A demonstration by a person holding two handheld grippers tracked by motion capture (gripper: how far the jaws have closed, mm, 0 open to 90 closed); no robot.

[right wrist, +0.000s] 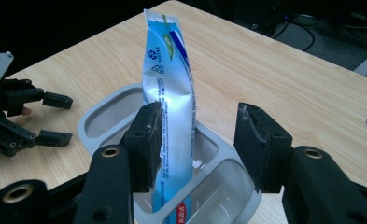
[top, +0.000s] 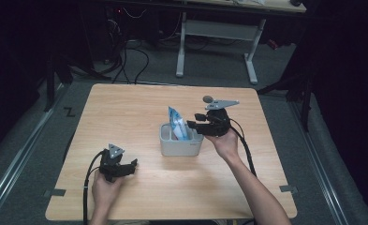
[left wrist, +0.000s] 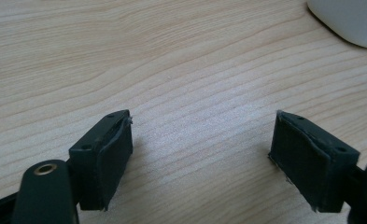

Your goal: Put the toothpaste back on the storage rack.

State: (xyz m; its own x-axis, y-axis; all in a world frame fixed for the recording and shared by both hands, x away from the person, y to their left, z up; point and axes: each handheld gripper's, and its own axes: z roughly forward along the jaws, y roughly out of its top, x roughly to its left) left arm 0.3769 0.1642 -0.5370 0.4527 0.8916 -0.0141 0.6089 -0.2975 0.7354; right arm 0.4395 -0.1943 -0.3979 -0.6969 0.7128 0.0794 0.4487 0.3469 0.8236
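Observation:
A blue-and-silver tube point(top: 178, 123) stands upright in a grey-white compartment holder point(top: 181, 146) at the middle of the wooden table. My right gripper point(top: 194, 124) hovers at the holder's right side, open. In the right gripper view the tube point(right wrist: 169, 79) rises between the jaws of my right gripper point(right wrist: 200, 116); it touches the left pad point(right wrist: 146, 140) and leaves a gap to the right pad. The tube's foot sits in a compartment of the holder point(right wrist: 92, 116). My left gripper point(top: 134, 166) rests low near the table's front left, open, holding nothing.
The left gripper view has my left gripper point(left wrist: 202, 140) over bare wood, with a corner of the holder point(left wrist: 354, 18) at the top right. The left gripper point(right wrist: 64, 119) also appears at the left of the right gripper view. Beyond the table point(top: 125, 108) stand a desk frame and cables.

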